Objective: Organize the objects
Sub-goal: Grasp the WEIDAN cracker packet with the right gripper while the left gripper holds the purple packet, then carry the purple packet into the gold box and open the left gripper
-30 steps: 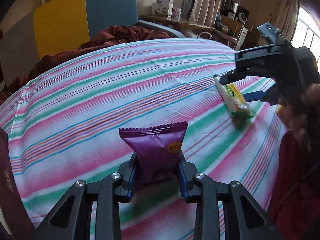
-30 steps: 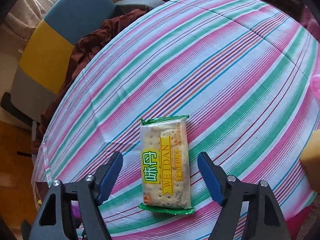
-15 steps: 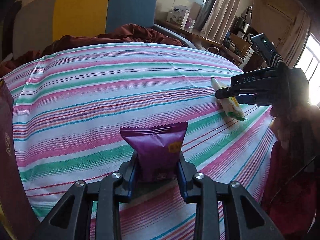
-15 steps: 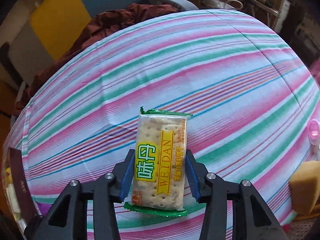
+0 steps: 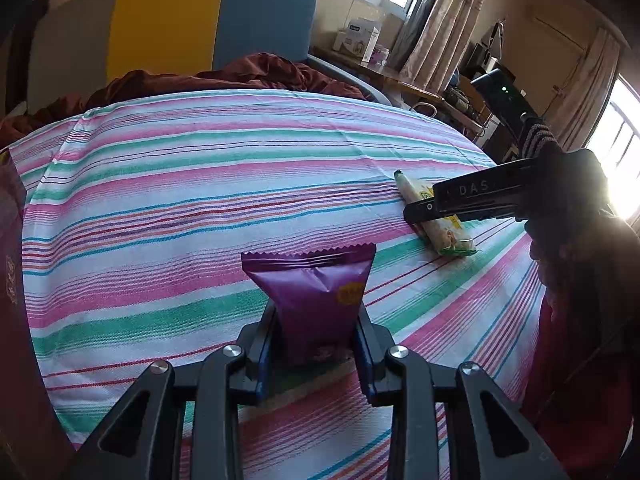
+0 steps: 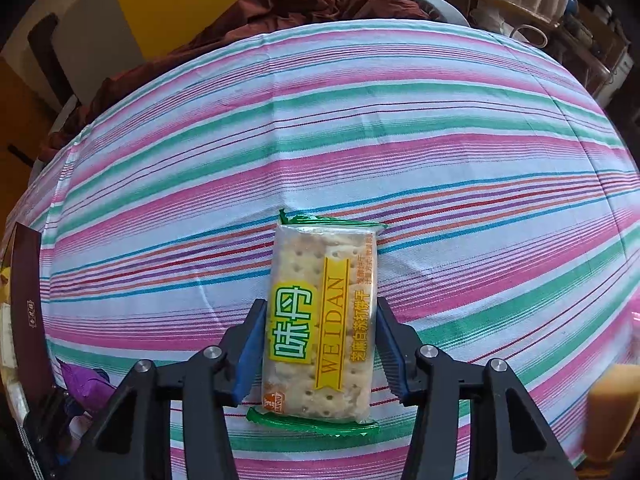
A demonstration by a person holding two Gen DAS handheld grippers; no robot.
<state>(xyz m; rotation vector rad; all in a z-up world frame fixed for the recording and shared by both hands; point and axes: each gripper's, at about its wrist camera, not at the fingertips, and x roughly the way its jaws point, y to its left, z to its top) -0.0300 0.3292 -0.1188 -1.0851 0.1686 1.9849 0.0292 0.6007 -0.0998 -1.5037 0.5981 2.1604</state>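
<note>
My left gripper [image 5: 314,322] is shut on a purple snack packet [image 5: 316,292] and holds it upright above the striped tablecloth [image 5: 200,184]. My right gripper [image 6: 320,332] is shut on a clear cracker pack with green ends and yellow WEIDAN label [image 6: 320,320]. In the left wrist view the right gripper [image 5: 424,210] shows at the right with the cracker pack [image 5: 444,232] in it, low over the cloth. The purple packet [image 6: 84,386] and the left gripper show at the lower left of the right wrist view.
A dark maroon box [image 6: 26,288] stands at the table's left edge, also in the left wrist view [image 5: 12,280]. A yellow sponge-like block [image 6: 612,400] sits at the right. A yellow and blue chair [image 5: 208,20] with brown cloth [image 5: 224,76] stands behind the table.
My right gripper closed from open around the cracker pack and now grips it. My left gripper kept its hold on the purple packet and swung its view a little to the left.
</note>
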